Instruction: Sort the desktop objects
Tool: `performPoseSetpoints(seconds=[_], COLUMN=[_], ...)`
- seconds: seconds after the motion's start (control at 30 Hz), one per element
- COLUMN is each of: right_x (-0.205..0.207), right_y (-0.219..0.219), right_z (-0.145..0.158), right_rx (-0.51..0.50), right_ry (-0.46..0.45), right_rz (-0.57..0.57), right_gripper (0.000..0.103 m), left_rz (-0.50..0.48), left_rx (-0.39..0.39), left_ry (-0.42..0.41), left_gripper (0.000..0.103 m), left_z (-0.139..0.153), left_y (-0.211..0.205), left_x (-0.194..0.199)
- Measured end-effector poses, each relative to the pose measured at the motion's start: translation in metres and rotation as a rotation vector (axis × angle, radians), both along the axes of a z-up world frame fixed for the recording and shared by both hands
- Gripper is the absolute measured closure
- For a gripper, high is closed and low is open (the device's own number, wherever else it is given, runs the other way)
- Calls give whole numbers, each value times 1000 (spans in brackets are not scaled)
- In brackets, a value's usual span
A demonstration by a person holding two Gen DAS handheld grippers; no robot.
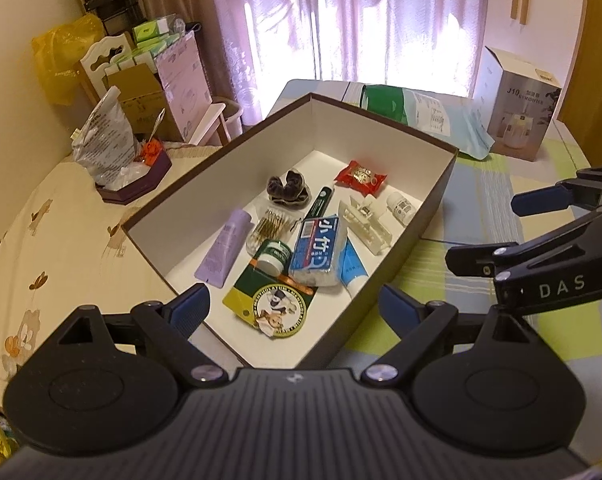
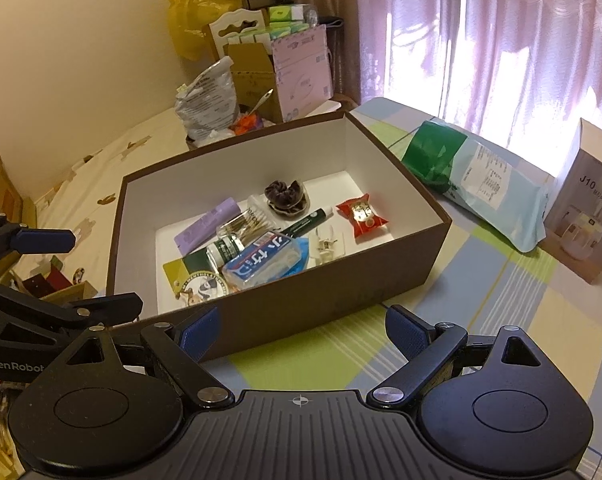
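A brown box (image 1: pixel 441 184) (image 2: pixel 321 292) with a white inside stands open on the table. In it lie a purple tube (image 1: pixel 223 254) (image 2: pixel 207 228), a blue tissue pack (image 1: pixel 319 250) (image 2: pixel 263 260), a green toothpaste tube (image 1: pixel 320 204), a red snack packet (image 1: pixel 360 176) (image 2: pixel 361 212), a dark scrunchie (image 1: pixel 289 190) and other small items. My left gripper (image 1: pixel 295 308) (image 2: pixel 81 272) hangs open over the box's near left corner, nothing between its fingers. My right gripper (image 2: pixel 303 332) (image 1: pixel 505 228) is open and empty just before the box's near wall.
A green and pale blue bag (image 1: pixel 429 120) (image 2: pixel 481 184) lies behind the box, next to a humidifier carton (image 1: pixel 517 108) (image 2: pixel 585 216). A purple hexagonal box (image 1: pixel 133 184) with a plastic bag sits at the left. Cartons and a chair crowd the far wall.
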State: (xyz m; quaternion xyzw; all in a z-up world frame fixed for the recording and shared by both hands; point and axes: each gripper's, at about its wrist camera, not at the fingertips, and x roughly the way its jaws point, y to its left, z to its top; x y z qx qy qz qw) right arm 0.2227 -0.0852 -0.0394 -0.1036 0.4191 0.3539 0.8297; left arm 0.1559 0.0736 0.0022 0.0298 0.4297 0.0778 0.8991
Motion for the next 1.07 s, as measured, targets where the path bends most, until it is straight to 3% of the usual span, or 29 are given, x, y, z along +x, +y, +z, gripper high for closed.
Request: performPoseSetpoints(seconds=[0.77, 1.07], right_x=[0, -7], right_y=[-26, -36], right_z=[-11, -12], right_rx=[-23, -11], right_ry=[1, 4], right_rz=[125, 157], right_gripper=[8, 8], left_rz=[129, 174], left_rx=[-2, 49], left_ry=[37, 26], left_gripper=[14, 14], left_z=[-16, -18], left_y=[-33, -46], left_x=[-16, -25])
